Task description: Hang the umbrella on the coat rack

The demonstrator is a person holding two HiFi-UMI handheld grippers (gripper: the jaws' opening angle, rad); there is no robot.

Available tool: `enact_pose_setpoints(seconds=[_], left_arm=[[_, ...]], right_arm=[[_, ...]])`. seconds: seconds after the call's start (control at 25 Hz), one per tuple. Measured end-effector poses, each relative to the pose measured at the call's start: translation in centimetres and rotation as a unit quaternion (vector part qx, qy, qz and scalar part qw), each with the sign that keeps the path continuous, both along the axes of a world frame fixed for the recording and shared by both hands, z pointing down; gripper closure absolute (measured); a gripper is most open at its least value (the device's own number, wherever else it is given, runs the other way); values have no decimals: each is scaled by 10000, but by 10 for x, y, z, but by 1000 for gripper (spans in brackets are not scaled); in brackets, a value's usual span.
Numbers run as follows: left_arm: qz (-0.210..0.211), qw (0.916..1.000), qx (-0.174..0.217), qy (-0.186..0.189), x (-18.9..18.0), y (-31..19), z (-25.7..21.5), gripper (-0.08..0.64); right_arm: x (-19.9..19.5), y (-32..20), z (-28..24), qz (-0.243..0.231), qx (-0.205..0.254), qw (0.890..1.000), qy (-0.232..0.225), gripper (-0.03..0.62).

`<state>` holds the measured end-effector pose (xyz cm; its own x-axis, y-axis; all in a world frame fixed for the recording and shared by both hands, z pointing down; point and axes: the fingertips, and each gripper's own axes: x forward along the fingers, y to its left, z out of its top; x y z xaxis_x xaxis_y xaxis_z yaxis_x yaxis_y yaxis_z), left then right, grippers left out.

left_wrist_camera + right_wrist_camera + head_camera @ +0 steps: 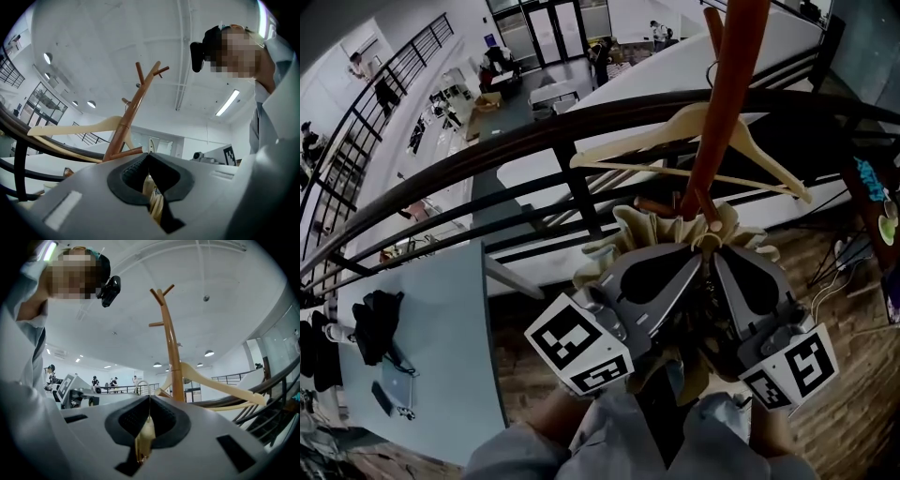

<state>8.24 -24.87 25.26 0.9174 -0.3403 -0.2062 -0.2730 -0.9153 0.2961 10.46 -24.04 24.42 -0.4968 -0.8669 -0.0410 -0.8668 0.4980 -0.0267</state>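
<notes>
Left claw point(692, 262) clamped on cream folded fabric umbrella point(649, 225). Umbrella bunched against reddish-brown wooden coat rack pole point(724, 103), below pale wooden hanger point(675, 127). Right claw point(719, 258) was pinched on same umbrella fabric, jaws nearly together.

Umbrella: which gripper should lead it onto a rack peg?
Left, probably. The left gripper and right gripper are both shut on the umbrella, but the low peg ends right beside the left jaw tips; the right one faces the coat rack pole and hanger.
</notes>
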Motion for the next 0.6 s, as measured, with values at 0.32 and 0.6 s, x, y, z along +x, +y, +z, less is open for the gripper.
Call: enact_pose_setpoints(seconds=[0.32,0.6], left_arm=[[-220,9997,-49,7,10,-15,0,551],[-385,9991,-186,-28,15,-26,7,551]], right_arm=[[11,-14,0,-112,-80,9999,-7,588],[17,-26,7,-224,-160,9996,-3,589]])
